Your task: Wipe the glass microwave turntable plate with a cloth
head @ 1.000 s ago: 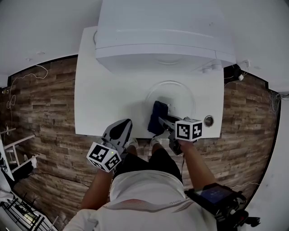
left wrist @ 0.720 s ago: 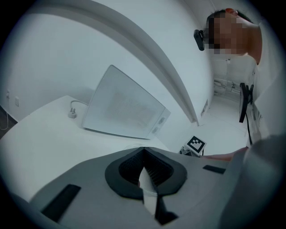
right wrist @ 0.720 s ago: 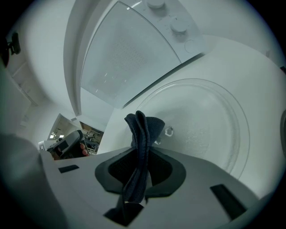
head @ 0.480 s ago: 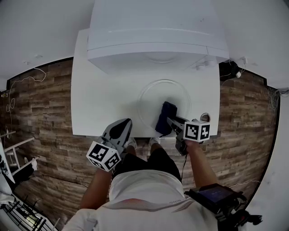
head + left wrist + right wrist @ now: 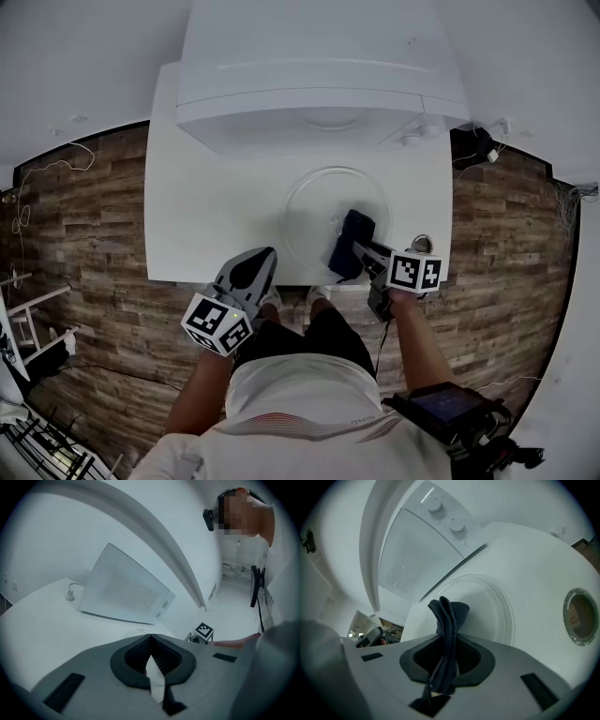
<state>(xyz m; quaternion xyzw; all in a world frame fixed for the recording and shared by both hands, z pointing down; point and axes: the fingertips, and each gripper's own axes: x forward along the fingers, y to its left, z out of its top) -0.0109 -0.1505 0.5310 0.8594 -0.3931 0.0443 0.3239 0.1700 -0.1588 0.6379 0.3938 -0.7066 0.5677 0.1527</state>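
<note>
The clear glass turntable plate [image 5: 323, 208] lies flat on the white table [image 5: 206, 216], in front of the white microwave [image 5: 319, 70]. A dark blue cloth [image 5: 352, 236] rests on the plate's near right rim, and my right gripper [image 5: 358, 249] is shut on it. In the right gripper view the cloth [image 5: 448, 620] sticks up folded between the jaws of that gripper [image 5: 444, 654], with the plate [image 5: 492, 606] just beyond. My left gripper [image 5: 254, 260] hangs at the table's near edge, left of the plate, shut with nothing in it [image 5: 151, 644].
A small round metal-rimmed object [image 5: 422, 245] sits on the table near its right front corner, close to my right gripper, and shows again as a ring [image 5: 581, 617] in the right gripper view. Wooden floor [image 5: 84, 234] surrounds the table. Cables [image 5: 56, 164] lie on the floor at the left.
My right gripper has carried the cloth to the right along the plate's near side, from its left part to its right rim. The left gripper has stayed put.
</note>
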